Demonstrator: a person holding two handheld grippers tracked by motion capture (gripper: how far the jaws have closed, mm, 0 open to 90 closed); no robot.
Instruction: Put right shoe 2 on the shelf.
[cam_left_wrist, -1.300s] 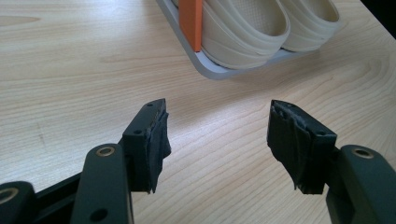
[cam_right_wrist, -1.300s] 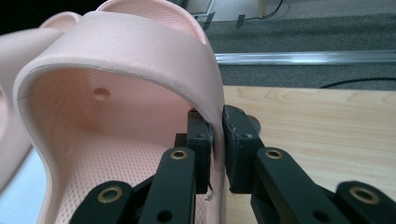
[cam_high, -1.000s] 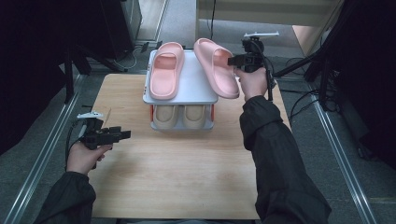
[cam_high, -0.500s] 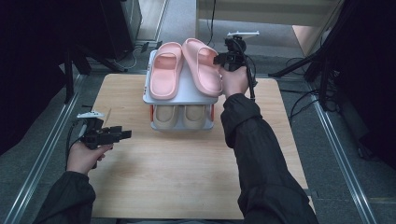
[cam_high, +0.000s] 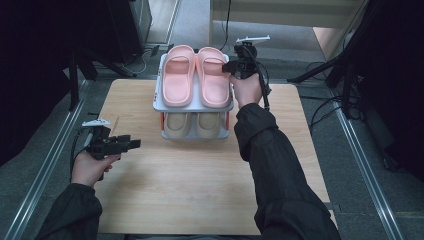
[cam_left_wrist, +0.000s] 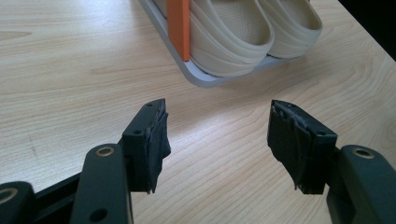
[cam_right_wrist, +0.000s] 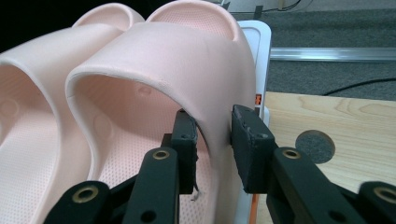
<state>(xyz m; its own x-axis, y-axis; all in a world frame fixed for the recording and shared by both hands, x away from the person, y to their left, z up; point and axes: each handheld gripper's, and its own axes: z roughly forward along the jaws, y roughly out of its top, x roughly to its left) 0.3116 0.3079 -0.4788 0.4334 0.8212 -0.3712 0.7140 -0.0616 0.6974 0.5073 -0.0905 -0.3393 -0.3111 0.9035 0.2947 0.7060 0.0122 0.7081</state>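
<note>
Two pink slippers lie side by side on the top shelf of a small white rack (cam_high: 192, 106): the left one (cam_high: 177, 75) and the right one (cam_high: 214, 75). My right gripper (cam_high: 231, 66) reaches in from the rack's right. In the right gripper view its jaws (cam_right_wrist: 212, 116) straddle the side of the right slipper's strap (cam_right_wrist: 154, 60). They have just been opening, with a thin gap at the inner pad. My left gripper (cam_high: 136, 143) hovers open and empty over the table's left, its jaws (cam_left_wrist: 217, 112) wide apart.
A beige pair of slippers (cam_high: 194, 125) fills the rack's lower shelf, seen close in the left gripper view (cam_left_wrist: 233, 32) beside an orange post (cam_left_wrist: 178, 28). The wooden table (cam_high: 200, 190) has a round cable hole (cam_right_wrist: 315, 145) to the right of the rack.
The right hand carried the right pink slipper leftwards and down onto the rack's top shelf beside the other one. Its jaws have loosened on the strap. The left hand stayed still.
</note>
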